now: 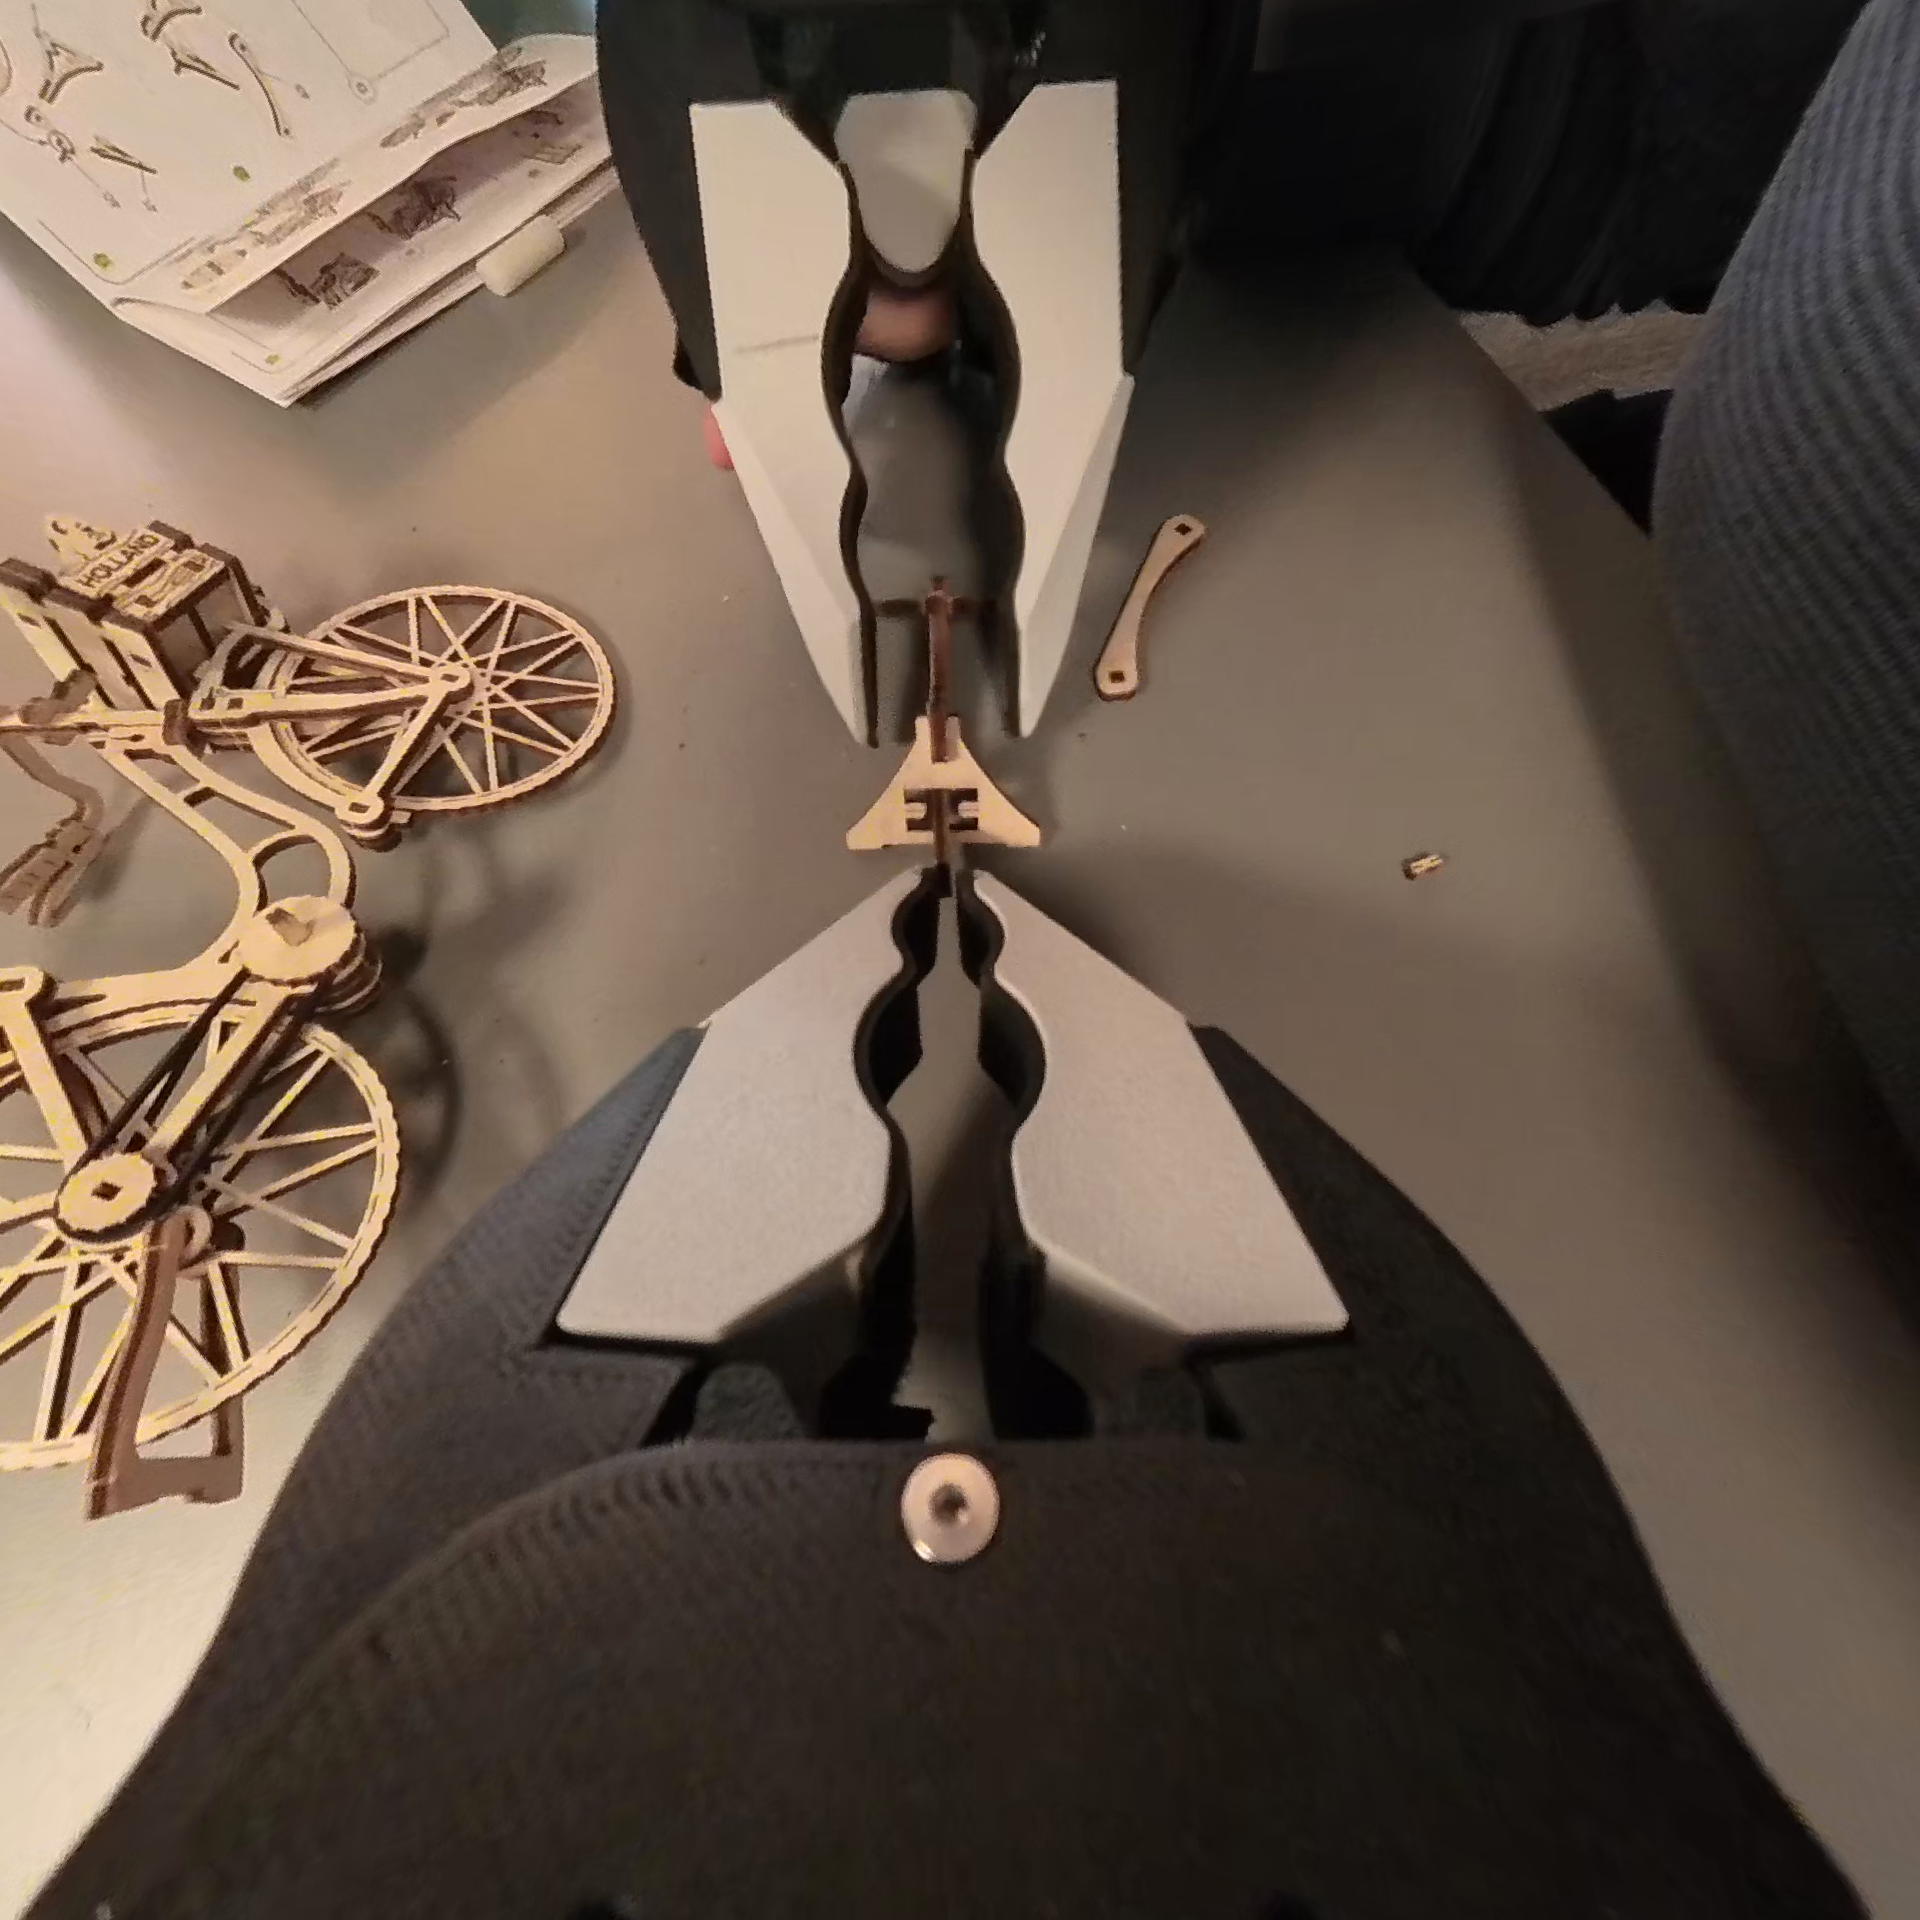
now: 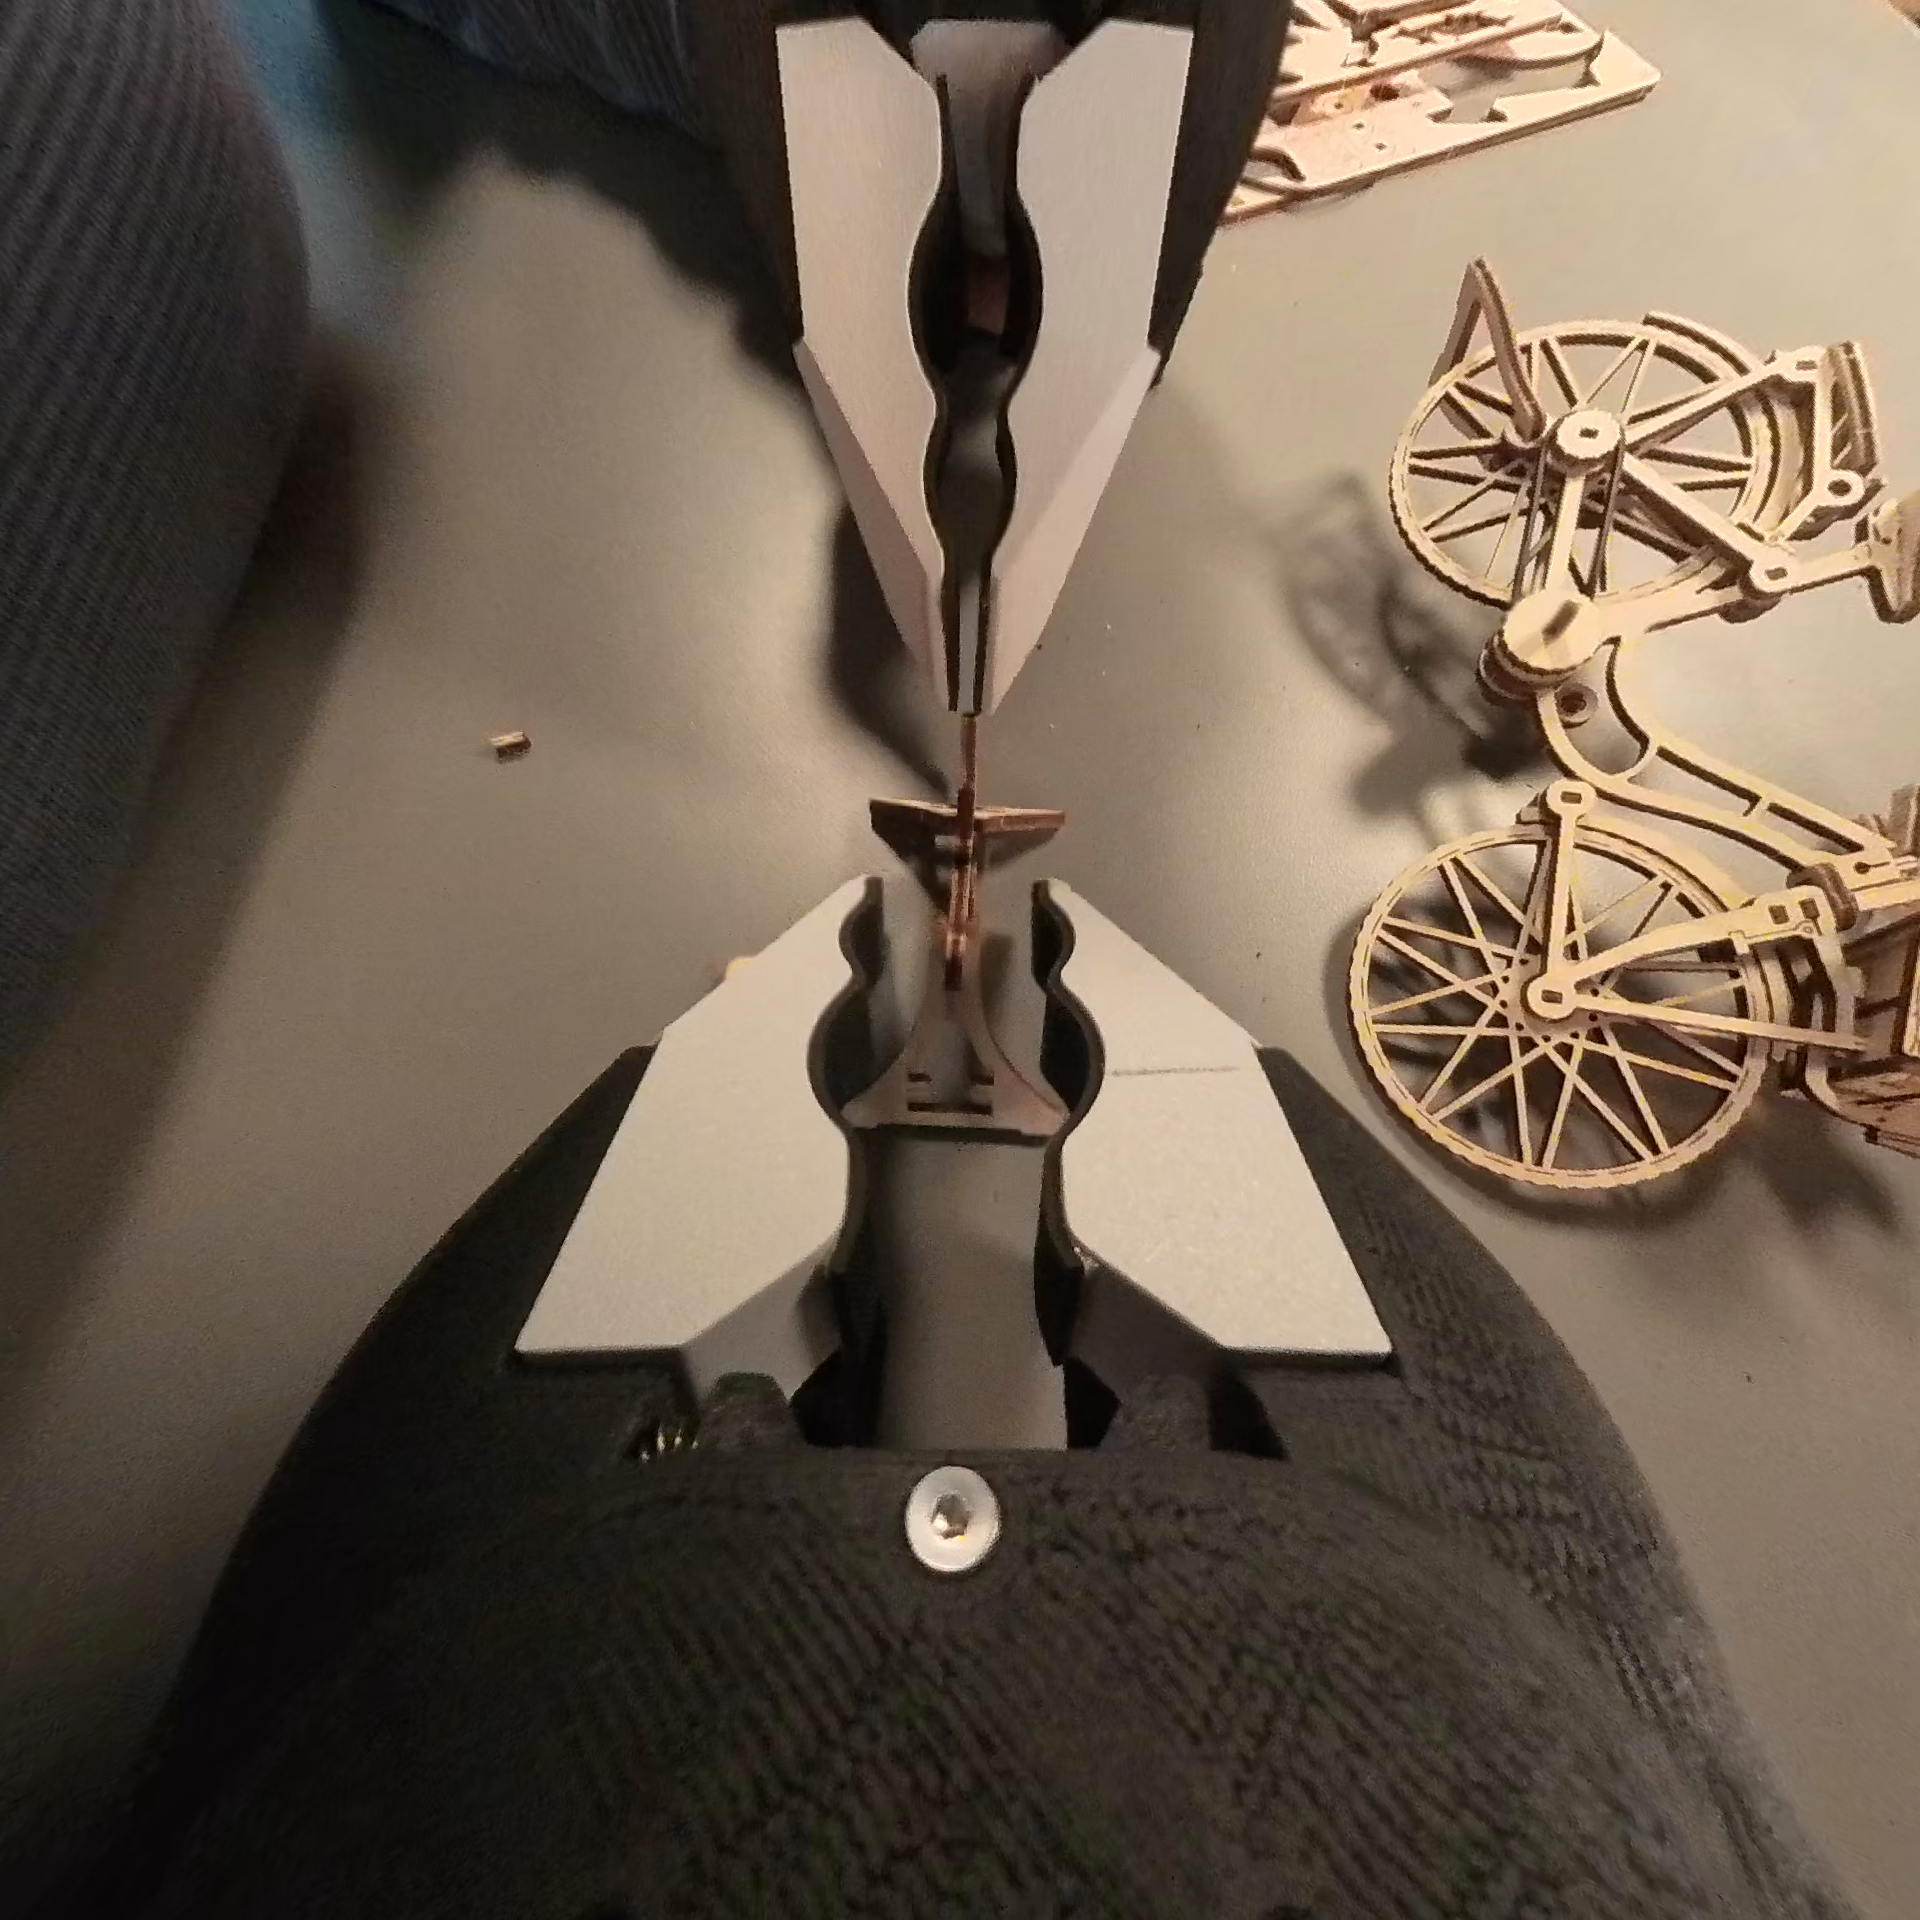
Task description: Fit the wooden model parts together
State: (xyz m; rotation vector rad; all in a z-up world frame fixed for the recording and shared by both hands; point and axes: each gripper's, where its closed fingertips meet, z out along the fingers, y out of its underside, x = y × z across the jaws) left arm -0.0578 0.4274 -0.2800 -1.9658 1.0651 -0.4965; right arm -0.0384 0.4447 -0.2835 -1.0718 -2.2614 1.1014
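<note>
Both ends of wooden part (image 1: 940, 805) gripped, left tongs (image 1: 940, 883) narrow, right tongs (image 2: 956, 896) wider, lettered bicycle model (image 1: 457, 681)

You are at a hobby table: a plain grey tabletop (image 1: 1299, 935), a half-built wooden bicycle (image 1: 260, 831) at nine o'clock, folded instruction sheets (image 1: 312, 187) at eleven, and laser-cut part sheets (image 2: 1403, 94) beyond.
</note>
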